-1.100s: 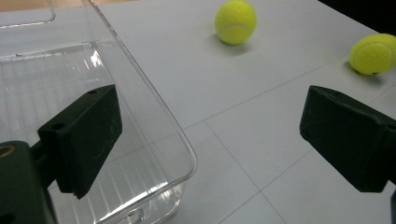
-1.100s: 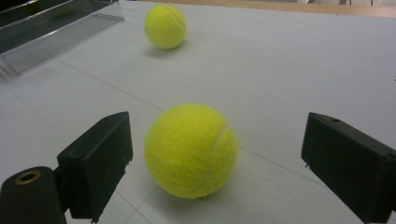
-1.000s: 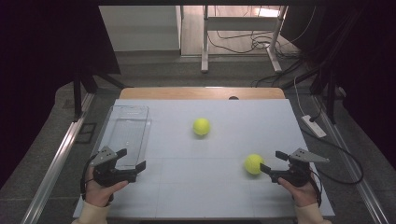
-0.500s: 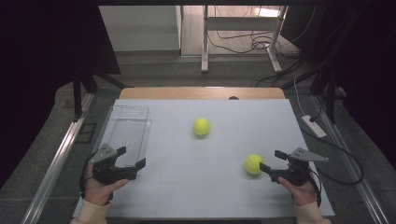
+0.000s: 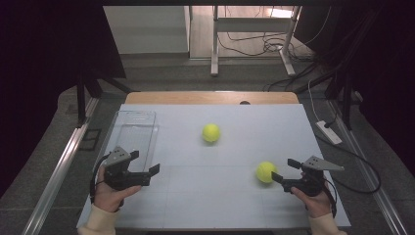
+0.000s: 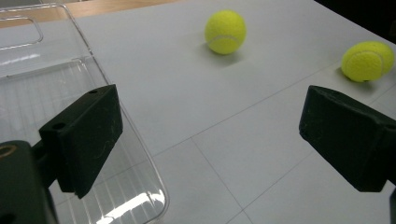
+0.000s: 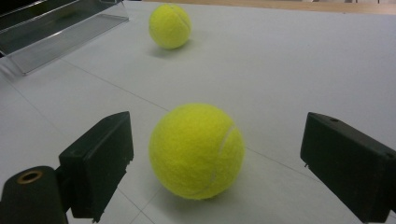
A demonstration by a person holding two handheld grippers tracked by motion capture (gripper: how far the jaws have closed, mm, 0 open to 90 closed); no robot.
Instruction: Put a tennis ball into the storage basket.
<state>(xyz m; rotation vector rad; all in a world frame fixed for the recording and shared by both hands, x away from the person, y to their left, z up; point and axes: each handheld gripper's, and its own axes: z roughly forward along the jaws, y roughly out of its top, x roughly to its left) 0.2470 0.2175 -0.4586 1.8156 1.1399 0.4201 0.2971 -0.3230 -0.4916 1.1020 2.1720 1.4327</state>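
Two yellow tennis balls lie on the white table. One ball [image 5: 211, 132] [image 6: 225, 31] [image 7: 170, 26] rests mid-table. The other ball [image 5: 265, 172] [image 6: 367, 60] [image 7: 197, 149] lies near the right front. My right gripper [image 5: 283, 169] [image 7: 219, 140] is open just right of that nearer ball, which sits between the jaws and a little ahead of them, untouched. At the front left my left gripper [image 5: 145, 162] [image 6: 215, 140] is open and holds nothing. Its left jaw hovers over the near corner of a clear plastic tray [image 5: 132, 132] [image 6: 154, 186] [image 7: 56, 28].
The empty tray lies along the table's left side. A wooden strip [image 5: 210, 97] edges the far side of the table. Off the right edge lie a white power strip [image 5: 329, 132] and cables. A metal rail [image 5: 58, 171] runs along the left.
My left gripper has crept slightly forward and to the right. The right gripper and both balls have stayed where they were.
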